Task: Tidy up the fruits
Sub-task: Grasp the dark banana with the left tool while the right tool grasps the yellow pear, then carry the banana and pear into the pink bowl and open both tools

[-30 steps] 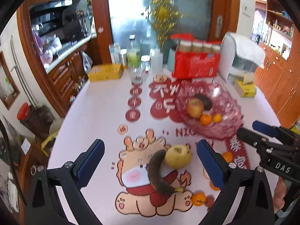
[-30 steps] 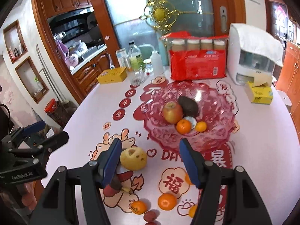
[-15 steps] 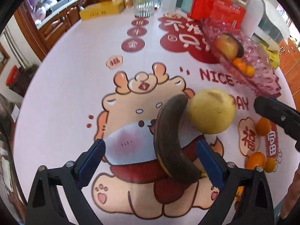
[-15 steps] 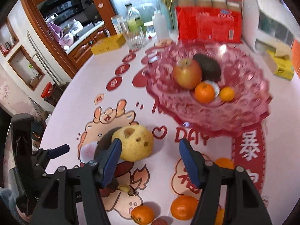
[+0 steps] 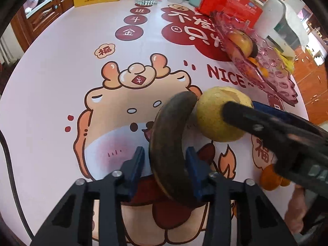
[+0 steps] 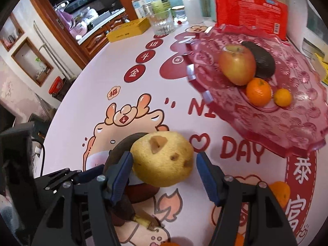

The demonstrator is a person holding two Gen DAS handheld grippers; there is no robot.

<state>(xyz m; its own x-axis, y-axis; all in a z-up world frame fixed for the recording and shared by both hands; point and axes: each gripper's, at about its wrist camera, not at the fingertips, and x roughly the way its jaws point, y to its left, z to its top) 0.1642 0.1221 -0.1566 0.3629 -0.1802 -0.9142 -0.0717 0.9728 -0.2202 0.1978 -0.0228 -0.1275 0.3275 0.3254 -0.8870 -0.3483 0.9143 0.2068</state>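
A blackened banana (image 5: 170, 147) lies on the cartoon tablecloth. My left gripper (image 5: 166, 170) has closed in on its middle, both blue pads at its sides. A yellow pear (image 6: 162, 162) with brown spots touches the banana's far end; it also shows in the left wrist view (image 5: 217, 116). My right gripper (image 6: 164, 168) straddles the pear: the left pad touches it, the right pad stands a little off. A pink glass fruit bowl (image 6: 303, 127) holds an apple (image 6: 237, 64), an avocado (image 6: 262, 59) and two oranges (image 6: 258, 91).
Loose oranges (image 6: 280, 192) lie on the cloth at the near right. At the far end stand a glass (image 6: 162, 22), a yellow box (image 6: 129, 30), a bottle (image 6: 157, 0) and a red package (image 6: 250, 8). Wooden cabinets lie beyond the left table edge.
Both grippers dropped towards the table. The left jaws narrowed from wide open onto the banana. The right jaws moved in around the pear.
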